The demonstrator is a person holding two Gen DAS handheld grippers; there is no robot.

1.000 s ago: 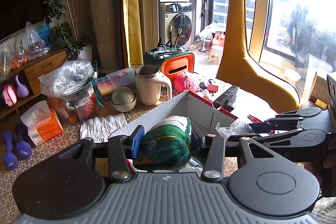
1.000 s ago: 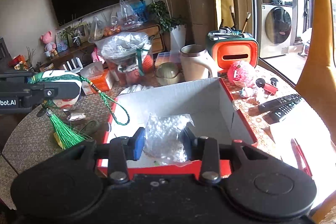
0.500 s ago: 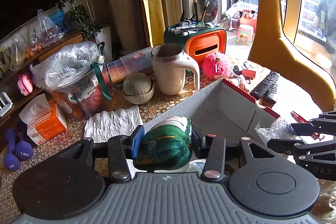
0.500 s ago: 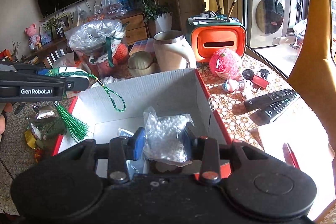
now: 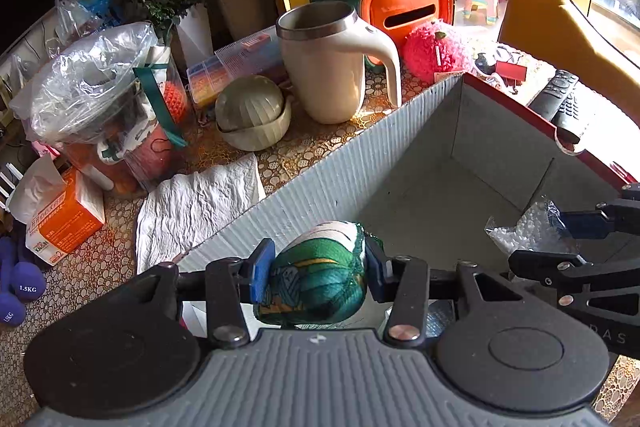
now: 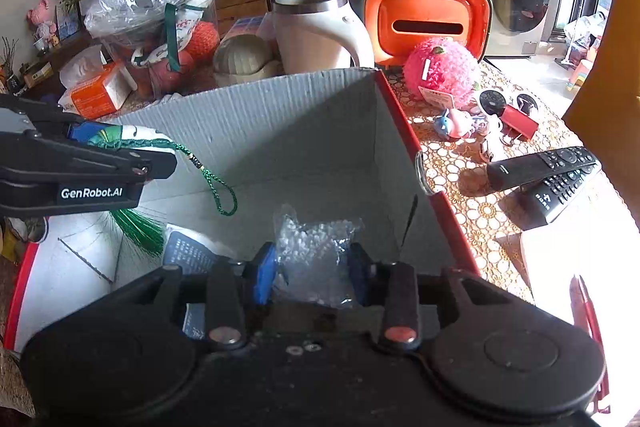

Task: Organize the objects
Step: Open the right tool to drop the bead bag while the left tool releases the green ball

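Both claws have been lowered since the earlier frames, so that the cardboard box (image 5: 420,163) is now seen from closer and from above, with more of its grey inside wall and floor exposed. The left claw (image 5: 318,273) is closed on a green embroidered pouch (image 5: 320,279), gripped between its blue pads over the near end of the box. From the right wrist view the pouch's green cord and tassel (image 6: 140,227) are seen hanging down inside the box, the tassel's upper end being hidden behind the claw arm. The right claw (image 6: 314,275) is clamped on a small clear bag of white beads (image 6: 316,259), held above the box floor near the red-edged right wall. Something printed, possibly a leaflet (image 6: 188,255), lies on the box floor, largely covered by the claw body. Beyond the box, on the bench (image 5: 320,147), a cream mug (image 5: 332,63), a lidded bowl (image 5: 252,115) and an orange tissue holder (image 5: 404,3) are seen. Two remote controls (image 6: 548,179) lie to the right, cut off in the left view by the box rim.
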